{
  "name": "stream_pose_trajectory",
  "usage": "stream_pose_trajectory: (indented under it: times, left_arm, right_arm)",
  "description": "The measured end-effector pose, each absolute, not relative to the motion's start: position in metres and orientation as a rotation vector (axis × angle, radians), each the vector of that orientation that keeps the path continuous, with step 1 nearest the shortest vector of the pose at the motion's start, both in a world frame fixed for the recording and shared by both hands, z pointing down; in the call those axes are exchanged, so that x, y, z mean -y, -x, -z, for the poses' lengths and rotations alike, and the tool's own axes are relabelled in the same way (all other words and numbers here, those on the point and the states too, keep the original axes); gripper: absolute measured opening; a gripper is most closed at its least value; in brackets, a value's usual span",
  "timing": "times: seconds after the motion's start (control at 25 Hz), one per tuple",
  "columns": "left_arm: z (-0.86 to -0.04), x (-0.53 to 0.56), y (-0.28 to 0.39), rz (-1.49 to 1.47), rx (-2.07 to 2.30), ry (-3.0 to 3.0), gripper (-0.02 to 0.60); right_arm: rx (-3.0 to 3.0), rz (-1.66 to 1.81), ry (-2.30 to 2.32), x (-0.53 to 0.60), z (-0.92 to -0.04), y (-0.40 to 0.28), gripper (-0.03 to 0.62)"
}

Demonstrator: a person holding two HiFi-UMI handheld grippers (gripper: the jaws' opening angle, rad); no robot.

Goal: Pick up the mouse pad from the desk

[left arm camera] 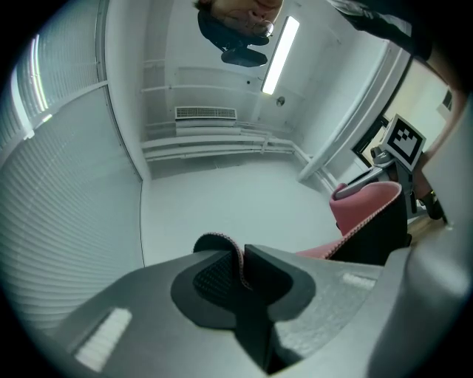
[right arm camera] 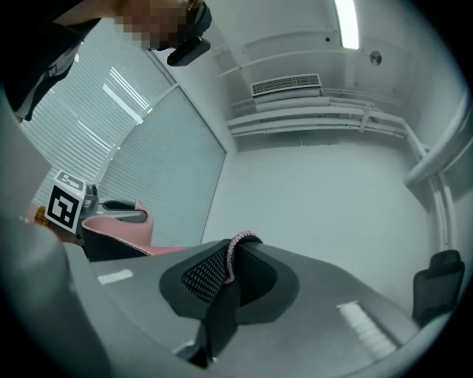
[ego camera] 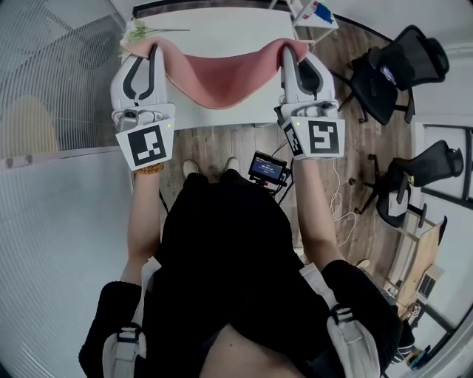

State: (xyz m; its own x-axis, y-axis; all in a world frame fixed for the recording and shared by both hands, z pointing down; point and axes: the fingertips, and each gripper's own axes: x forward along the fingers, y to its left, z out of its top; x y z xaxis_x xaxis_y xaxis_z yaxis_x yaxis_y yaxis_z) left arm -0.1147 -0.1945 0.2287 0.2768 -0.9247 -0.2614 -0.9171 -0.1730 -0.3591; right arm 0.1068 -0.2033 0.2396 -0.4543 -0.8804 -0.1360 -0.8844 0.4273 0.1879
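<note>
The pink mouse pad is slung between the two grippers and sags in the middle like a hammock. In the head view it spans the white desk from the left edge to the right edge, its low point towards the near edge.

The left gripper holds one end and the right gripper the other. Each carries a marker cube with a black-and-white square pattern. A small screen at the person's waist shows print too small to read.

A green sprig lies at the desk's far left corner, and a box with blue and red on it sits beyond the far right corner. Black office chairs stand to the right.

The gripper views show what the head view cannot:

- **Left gripper view:** the left gripper has its jaws pressed together on the pad's stitched edge.
- **Right gripper view:** the right gripper is clamped the same way on the opposite edge.
- **Pad underside:** both views show it is black beneath the pink face.
- **Above:** both views look up at a ceiling light and an air vent.
</note>
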Motion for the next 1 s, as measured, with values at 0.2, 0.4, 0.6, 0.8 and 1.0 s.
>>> stream_pose_trajectory:
  times: [0.2,0.4,0.6,0.8,1.0]
  left_arm:
    - [-0.24,0.195,0.111,0.111,-1.618,2.107,0.041]
    - [-0.247,0.197,0.103,0.179,-1.572,2.11,0.043]
    - [-0.25,0.2,0.104,0.157,-1.589,2.135,0.043]
    - [-0.255,0.201,0.105,0.111,-1.612,2.17,0.043]
    - [-0.255,0.2,0.103,0.166,-1.579,2.157,0.042]
  right_arm:
    - [-2.635,-0.392,1.651,0.199,-0.244,-0.104,0.043]
    - [-2.644,-0.394,1.677,0.198,-0.251,-0.103,0.043]
    - [-2.65,-0.387,1.694,0.2,-0.254,-0.104,0.043]
    - [-2.651,-0.38,1.701,0.2,-0.258,-0.104,0.043]
    - [-2.668,-0.378,1.69,0.199,-0.26,-0.102,0.041]
